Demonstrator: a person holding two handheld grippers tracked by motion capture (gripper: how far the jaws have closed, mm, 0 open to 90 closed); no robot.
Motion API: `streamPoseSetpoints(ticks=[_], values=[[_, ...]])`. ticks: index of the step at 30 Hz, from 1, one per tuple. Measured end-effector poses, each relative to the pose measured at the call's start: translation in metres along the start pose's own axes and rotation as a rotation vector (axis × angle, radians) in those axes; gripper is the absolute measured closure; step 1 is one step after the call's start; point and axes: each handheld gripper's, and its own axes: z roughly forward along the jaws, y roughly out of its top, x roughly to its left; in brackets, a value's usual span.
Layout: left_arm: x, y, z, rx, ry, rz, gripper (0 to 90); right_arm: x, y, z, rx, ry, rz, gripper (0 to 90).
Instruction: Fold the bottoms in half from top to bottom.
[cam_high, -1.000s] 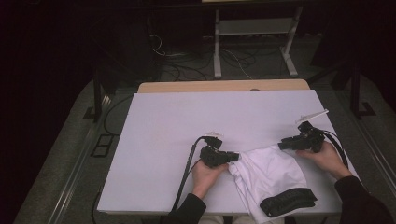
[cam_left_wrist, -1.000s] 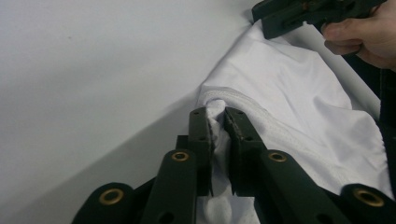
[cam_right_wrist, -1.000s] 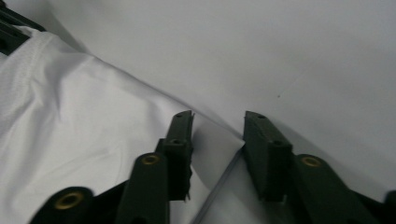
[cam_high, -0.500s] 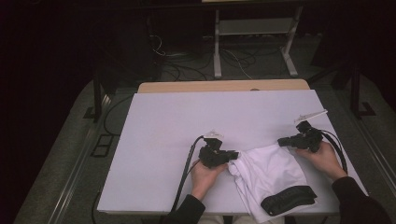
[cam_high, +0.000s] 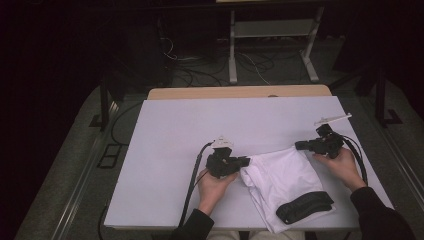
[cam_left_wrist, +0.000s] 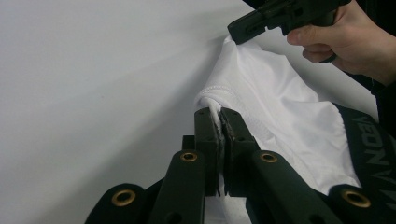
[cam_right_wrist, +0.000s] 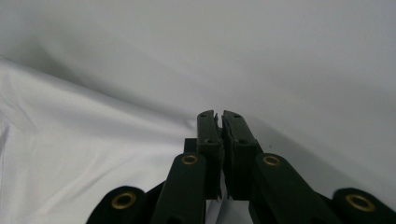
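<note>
Grippers pinching white garment at two corners

Left gripper (cam_left_wrist: 219, 116) is clamped on the hem of the white garment (cam_high: 282, 172); right gripper (cam_high: 298, 145) is clamped on its far corner, its jaws having just closed. Garment lies on the white table (cam_high: 200, 130), black waistband (cam_high: 305, 206) at its near end.

White underwear (cam_high: 280, 175) with a black lettered waistband (cam_high: 305, 206), crumpled, lying at the near right part of the desk (cam_high: 200, 130). Waistband end is nearest the person. Two far hem corners are lifted and pinched, one at left, one at right, cloth stretched between.
</note>
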Motion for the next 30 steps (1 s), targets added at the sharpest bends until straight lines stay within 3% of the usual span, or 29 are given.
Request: streamPoseSetpoints(ticks=[9, 30], values=[[0.002, 0.008, -0.013, 0.008, 0.041, 0.030, 85.4, 0.005, 0.017, 0.011, -0.002, 0.010, 0.005, 84.9], [0.026, 0.014, -0.034, 0.058, 0.122, 0.026, 85.4, 0.019, 0.048, 0.050, 0.019, 0.025, -0.003, 84.8]])
